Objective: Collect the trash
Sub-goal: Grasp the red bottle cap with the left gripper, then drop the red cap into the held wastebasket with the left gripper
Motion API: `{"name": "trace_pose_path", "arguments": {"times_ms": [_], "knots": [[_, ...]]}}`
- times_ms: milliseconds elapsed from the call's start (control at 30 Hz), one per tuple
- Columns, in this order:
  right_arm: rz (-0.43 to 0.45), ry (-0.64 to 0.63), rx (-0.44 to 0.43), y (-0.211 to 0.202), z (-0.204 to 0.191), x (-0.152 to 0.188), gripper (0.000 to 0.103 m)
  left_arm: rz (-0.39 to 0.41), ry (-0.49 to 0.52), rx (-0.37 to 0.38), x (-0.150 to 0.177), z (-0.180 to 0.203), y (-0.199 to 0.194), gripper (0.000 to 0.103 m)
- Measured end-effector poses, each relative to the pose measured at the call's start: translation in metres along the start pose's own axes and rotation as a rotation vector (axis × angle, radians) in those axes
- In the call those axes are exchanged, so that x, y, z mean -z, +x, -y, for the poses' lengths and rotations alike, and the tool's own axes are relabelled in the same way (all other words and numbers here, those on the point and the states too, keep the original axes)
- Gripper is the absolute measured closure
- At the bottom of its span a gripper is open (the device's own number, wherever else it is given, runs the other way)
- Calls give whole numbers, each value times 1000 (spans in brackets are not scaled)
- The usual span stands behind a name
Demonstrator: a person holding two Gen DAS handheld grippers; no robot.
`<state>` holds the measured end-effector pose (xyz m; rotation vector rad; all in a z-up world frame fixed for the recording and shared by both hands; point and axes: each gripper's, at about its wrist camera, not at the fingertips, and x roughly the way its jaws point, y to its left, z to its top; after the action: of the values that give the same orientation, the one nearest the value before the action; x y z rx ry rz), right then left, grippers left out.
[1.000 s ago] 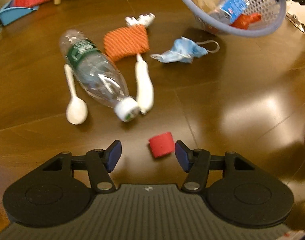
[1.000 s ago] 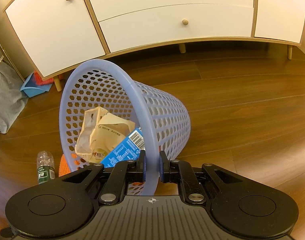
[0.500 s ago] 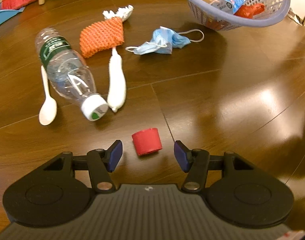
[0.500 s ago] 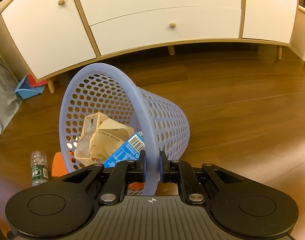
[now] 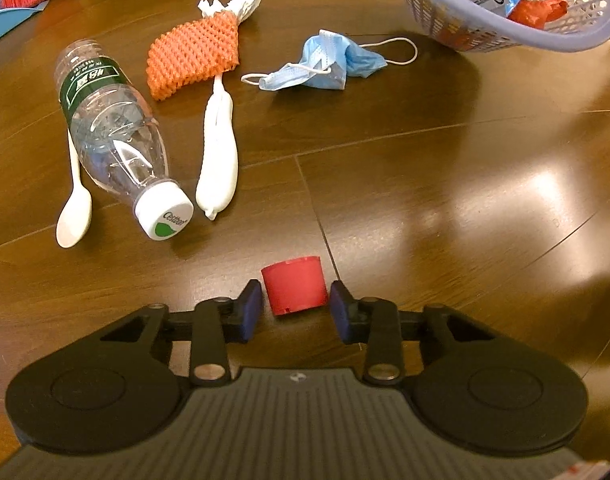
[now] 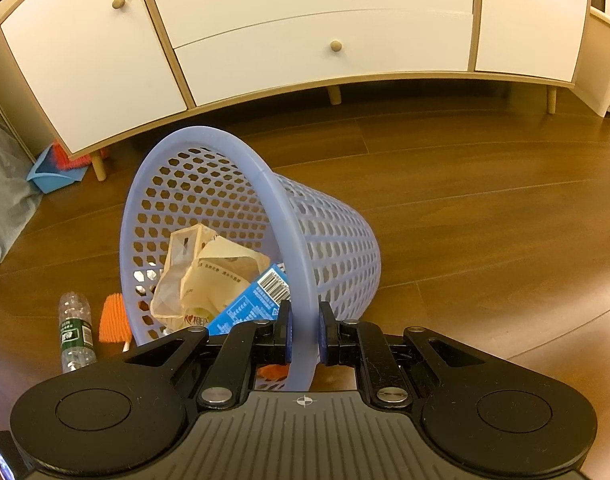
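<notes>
On a dark wooden floor (image 5: 445, 184) strewn with litter, the left tool (image 5: 295, 306) sits low with its blue pads spread wide on either side of a small red cap (image 5: 295, 285), a narrow gap showing between the cap and each pad, so the cap is bracketed but not gripped. Beyond it lie a clear plastic bottle (image 5: 113, 136) on its side, a white plastic spoon (image 5: 75, 208) just beside it, a long white wrapper (image 5: 219, 160), an orange foam net (image 5: 195, 56) and a crumpled blue face mask (image 5: 325, 66). The right tool (image 6: 303, 336) is clenched on the rim of a lavender mesh basket (image 6: 337, 248), which is tilted with its mouth towards the litter in front of a white cabinet (image 6: 305, 32). Inside the basket are a crumpled paper bag (image 6: 209, 276) and a blue carton (image 6: 257, 296).
</notes>
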<state>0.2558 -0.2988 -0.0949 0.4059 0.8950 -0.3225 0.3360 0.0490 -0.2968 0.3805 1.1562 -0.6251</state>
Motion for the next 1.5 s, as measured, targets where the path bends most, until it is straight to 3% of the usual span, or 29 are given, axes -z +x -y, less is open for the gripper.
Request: {"name": "trace_pose_path", "arguments": {"times_ms": [400, 933, 1167, 1500], "knots": [[1, -5, 0, 1, -3, 0, 94, 110, 33, -6, -21, -2, -33, 75], [-5, 9, -7, 0, -1, -1, 94, 390, 99, 19, -111, 19, -93, 75], [-6, 12, -8, 1, 1, -2, 94, 451, 127, 41, -137, 29, -95, 75], [-2, 12, -7, 1, 1, -1, 94, 478, 141, 70, -143, 35, -92, 75]]}}
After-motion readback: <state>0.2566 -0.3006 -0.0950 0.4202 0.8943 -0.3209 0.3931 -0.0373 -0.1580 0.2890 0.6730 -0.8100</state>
